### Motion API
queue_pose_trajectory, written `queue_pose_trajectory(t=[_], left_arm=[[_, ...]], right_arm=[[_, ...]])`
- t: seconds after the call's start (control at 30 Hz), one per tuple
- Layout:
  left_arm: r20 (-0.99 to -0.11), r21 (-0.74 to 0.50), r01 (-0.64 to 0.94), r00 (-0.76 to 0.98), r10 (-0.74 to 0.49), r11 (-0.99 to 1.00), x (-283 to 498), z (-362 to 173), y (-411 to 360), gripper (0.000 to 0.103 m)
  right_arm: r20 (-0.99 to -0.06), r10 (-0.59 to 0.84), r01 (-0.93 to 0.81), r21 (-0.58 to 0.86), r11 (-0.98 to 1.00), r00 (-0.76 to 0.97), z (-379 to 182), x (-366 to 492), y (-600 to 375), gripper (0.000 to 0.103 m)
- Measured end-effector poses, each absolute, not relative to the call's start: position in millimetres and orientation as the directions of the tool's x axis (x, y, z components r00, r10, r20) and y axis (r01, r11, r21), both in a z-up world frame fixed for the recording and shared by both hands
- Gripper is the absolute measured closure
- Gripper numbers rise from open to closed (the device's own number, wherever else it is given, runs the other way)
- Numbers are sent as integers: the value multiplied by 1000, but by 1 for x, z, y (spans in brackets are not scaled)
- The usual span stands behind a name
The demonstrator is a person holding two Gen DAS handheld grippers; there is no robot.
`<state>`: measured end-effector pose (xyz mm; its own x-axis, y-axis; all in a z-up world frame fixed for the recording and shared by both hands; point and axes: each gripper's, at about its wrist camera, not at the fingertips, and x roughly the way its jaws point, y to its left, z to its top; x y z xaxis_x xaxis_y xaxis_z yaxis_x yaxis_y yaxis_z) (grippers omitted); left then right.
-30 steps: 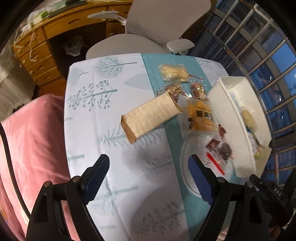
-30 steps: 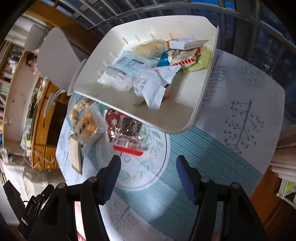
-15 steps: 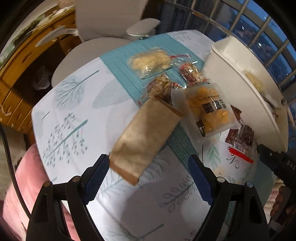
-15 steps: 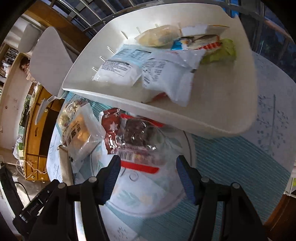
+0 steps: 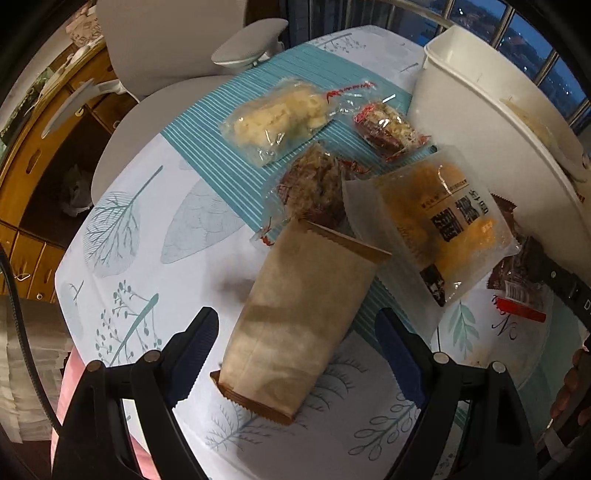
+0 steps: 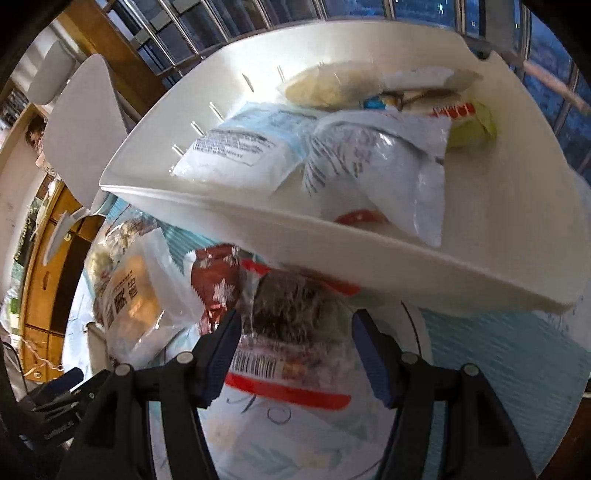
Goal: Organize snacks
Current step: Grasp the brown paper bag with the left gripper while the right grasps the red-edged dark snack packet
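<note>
A long brown paper snack packet (image 5: 299, 321) lies on the tree-patterned tablecloth, its near end between the open jaws of my left gripper (image 5: 295, 354), with a gap on each side. Beyond it lie an orange pastry packet (image 5: 439, 221), a flaky meat snack (image 5: 314, 188), a pale cracker bag (image 5: 280, 114) and a small nut bar (image 5: 388, 129). A white bin (image 6: 369, 254) holds several packets. My right gripper (image 6: 295, 347) hangs open above a clear packet with a dark cake, barcode and red stripe (image 6: 291, 332), close to the bin's wall.
A grey office chair (image 5: 177, 66) stands past the table's far edge, and a wooden desk with drawers (image 5: 29, 155) is on the left. Pink fabric (image 5: 66, 373) shows below the table's near left edge. Window bars (image 6: 207, 33) rise behind the bin.
Both grippers have come down closer to the table. The left one rolled and moved over the brown packet, which now lies between its jaws. The right one closed in on the dark cake packet.
</note>
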<state>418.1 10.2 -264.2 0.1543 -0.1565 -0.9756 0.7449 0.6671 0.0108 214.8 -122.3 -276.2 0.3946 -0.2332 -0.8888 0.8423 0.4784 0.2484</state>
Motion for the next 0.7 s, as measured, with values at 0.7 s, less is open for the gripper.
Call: queue_pose_trajectory(t=[0.7], left_arm=[[-966, 6, 758, 173, -192, 653, 425, -285, 6, 38]], right_arm=[[-908, -314, 806, 42, 590, 277, -283, 249, -113, 43]])
